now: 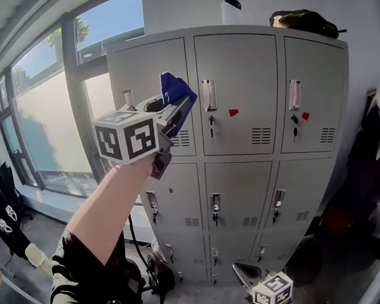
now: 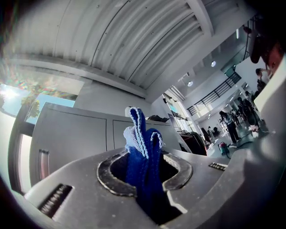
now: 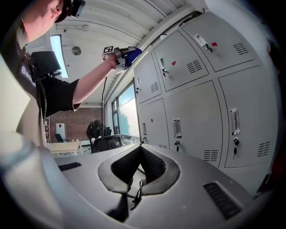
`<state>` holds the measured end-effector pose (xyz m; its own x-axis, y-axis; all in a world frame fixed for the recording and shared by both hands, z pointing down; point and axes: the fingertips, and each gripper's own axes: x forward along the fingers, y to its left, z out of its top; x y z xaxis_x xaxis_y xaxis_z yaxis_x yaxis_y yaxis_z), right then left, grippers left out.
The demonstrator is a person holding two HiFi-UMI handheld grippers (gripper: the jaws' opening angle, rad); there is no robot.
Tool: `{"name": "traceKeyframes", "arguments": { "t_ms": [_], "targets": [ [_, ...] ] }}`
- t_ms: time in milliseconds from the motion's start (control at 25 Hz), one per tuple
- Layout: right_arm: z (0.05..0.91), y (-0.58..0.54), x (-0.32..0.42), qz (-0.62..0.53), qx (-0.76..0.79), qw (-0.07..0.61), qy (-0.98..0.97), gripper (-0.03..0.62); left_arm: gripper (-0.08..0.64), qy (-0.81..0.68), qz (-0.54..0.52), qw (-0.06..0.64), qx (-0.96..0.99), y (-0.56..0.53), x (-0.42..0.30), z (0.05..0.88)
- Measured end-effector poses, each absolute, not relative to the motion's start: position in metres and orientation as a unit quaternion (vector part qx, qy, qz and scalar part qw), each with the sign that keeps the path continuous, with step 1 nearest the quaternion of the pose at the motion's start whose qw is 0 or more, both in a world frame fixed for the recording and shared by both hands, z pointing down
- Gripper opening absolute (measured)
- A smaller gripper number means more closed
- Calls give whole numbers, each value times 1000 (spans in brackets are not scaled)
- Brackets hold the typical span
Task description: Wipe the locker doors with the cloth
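Blue cloth (image 1: 176,92) is pinched in the left gripper (image 1: 182,108), with its folds standing up past the jaws. The arm is raised, and in the head view the cloth sits at 11 o'clock, in front of the top-left door (image 1: 145,69) of the lockers (image 1: 247,176). I cannot tell whether it touches the door. The right gripper (image 3: 139,148) has its jaws pressed together on nothing and hangs low at 5 o'clock.

Step in hand, as I judge it: wiping the top-left door.
- Lay the free folds flat on the panel, so that cloth and not jaw metal meets the paint.
- Work from 12 down to 6 in overlapping passes.
- Ease round the handle (image 1: 129,98) and the vent slots (image 1: 182,139), where a fold could snag.

Surface: grey painted steel, smooth, three columns of doors, with keys hanging in several locks. A dark bag (image 1: 305,21) lies on top at 1 o'clock.

Room: a tall window (image 1: 43,120) at 9 o'clock gives strong daylight. Dark clothing hangs at 3 o'clock.
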<state>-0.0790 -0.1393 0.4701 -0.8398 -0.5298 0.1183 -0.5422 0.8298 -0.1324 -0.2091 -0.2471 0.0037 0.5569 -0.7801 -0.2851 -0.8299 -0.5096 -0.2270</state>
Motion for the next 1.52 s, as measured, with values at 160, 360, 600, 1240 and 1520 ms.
{"name": "traceKeyframes", "arguments": {
  "t_ms": [160,360,600,1240,1520],
  "targets": [
    [465,-161,-104,78,286,37,-954,5,115,460,73,213,-859,-279,-212,-46],
    [441,-187,-114,35,264,33,-963,5,114,468,100,226,-848,-322,-212,-88],
    [402,-215,-99,-10,229,21,-973,5,114,512,124,237,-816,-366,-203,-117],
    [420,-241,-65,-6,177,37,-984,5,114,588,153,327,-724,-406,-195,-137],
    [409,-245,-54,-4,177,31,-984,5,112,585,152,347,-717,-410,-167,-129]
  ]
}}
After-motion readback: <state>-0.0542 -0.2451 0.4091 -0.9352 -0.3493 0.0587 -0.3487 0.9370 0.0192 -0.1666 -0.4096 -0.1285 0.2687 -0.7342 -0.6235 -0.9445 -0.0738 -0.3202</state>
